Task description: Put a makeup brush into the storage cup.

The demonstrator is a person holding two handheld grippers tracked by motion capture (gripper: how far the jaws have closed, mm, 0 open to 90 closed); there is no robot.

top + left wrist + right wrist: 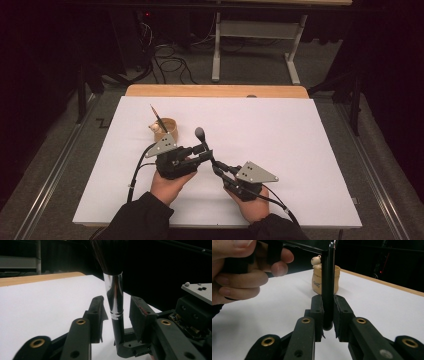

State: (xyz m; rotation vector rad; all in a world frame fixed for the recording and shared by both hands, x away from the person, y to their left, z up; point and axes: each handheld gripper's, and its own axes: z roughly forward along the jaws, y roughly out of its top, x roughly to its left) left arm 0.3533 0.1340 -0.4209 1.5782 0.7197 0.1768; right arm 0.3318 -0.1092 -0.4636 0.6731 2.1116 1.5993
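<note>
Black jaws of the right gripper (327, 315) clamp the makeup brush (113, 293) handle; the left gripper (115, 312) stands released around its ferrule.

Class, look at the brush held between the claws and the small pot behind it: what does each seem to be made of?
Brush: the collar looks like polished metal, mirror-bright with reflections; the handle looks like glossy black plastic or lacquered wood; the bristles are dark, fine hair or fibre. Pot: matte tan, possibly wood or ceramic.

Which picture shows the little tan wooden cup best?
The right gripper view: the little tan wooden cup sits close, partly behind the black brush handle. The high view shows it small, from above.
</note>
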